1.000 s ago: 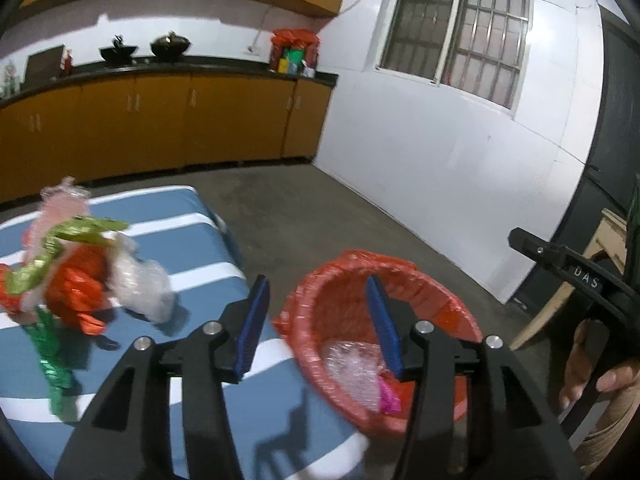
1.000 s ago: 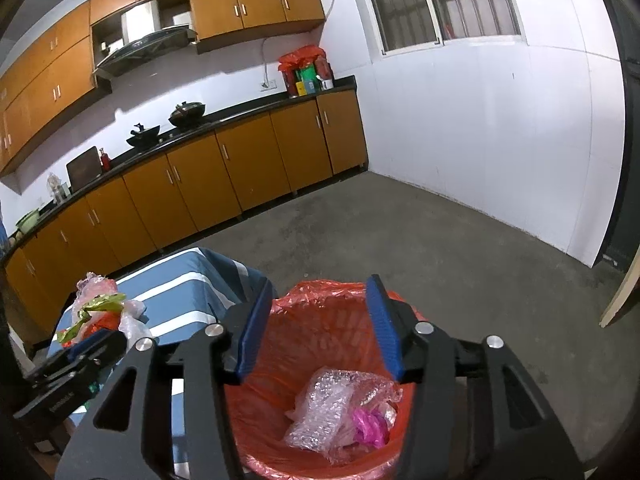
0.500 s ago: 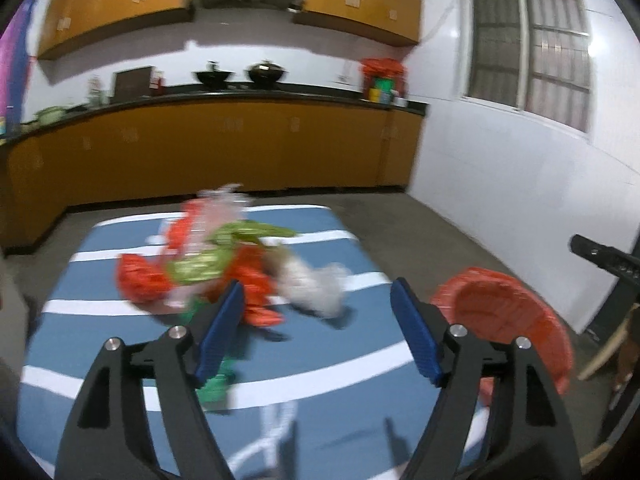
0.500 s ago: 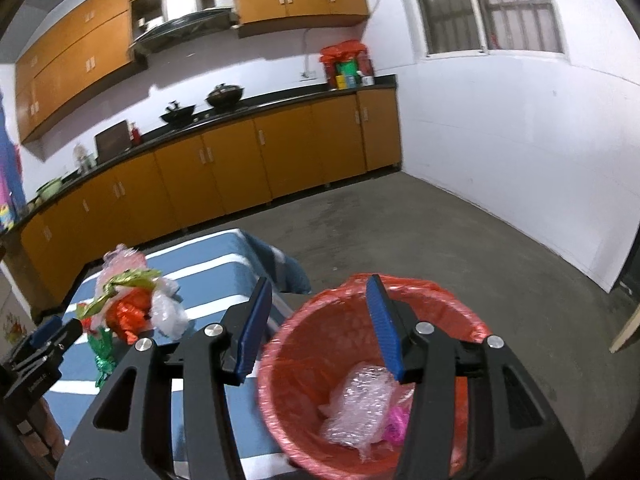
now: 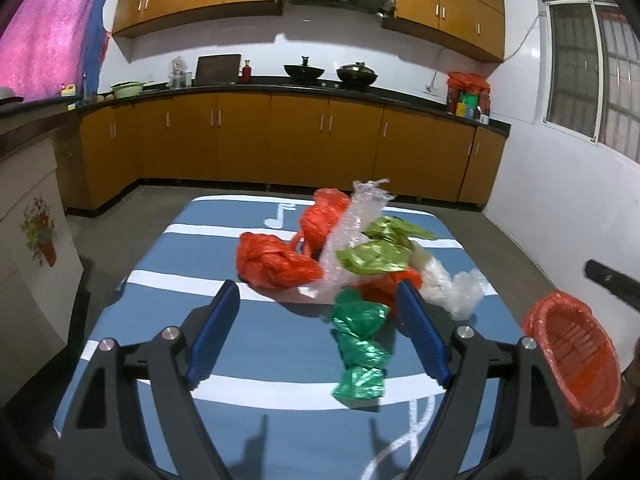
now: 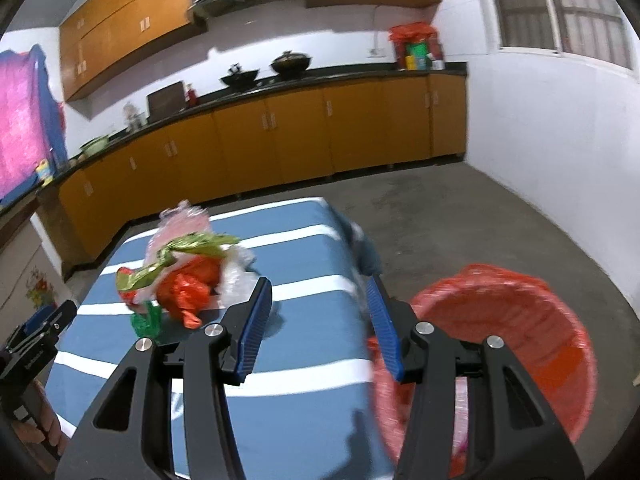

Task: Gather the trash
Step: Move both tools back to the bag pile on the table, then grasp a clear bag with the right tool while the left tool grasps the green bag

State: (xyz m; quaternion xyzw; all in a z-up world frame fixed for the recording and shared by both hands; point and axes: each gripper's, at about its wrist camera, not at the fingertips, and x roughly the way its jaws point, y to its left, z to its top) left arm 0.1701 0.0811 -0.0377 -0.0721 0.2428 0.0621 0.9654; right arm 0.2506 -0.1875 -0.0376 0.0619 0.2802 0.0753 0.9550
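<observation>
A heap of trash lies on the blue striped table [image 5: 168, 280]: red plastic bags [image 5: 276, 260], a shiny green wrapper [image 5: 360, 348], an olive-green wrapper [image 5: 376, 256], bubble wrap [image 5: 352, 232] and clear plastic [image 5: 456, 288]. My left gripper [image 5: 320, 336] is open and empty, just short of the heap. My right gripper [image 6: 320, 320] is open and empty, over the table's right edge, between the heap [image 6: 184, 276] and the red-lined bin [image 6: 508, 340]. The bin also shows in the left wrist view [image 5: 572, 356], right of the table.
Orange kitchen cabinets [image 5: 280, 144] with a black counter run along the back wall. A white cabinet with a flower sticker [image 5: 36, 248] stands left of the table. Grey concrete floor [image 6: 500, 208] lies beyond the bin. The left gripper shows at the right wrist view's left edge [image 6: 32, 344].
Both grippers have swung left, away from the bin and toward the trash heap. The left gripper has opened wider. The bin has slid to the right of both views.
</observation>
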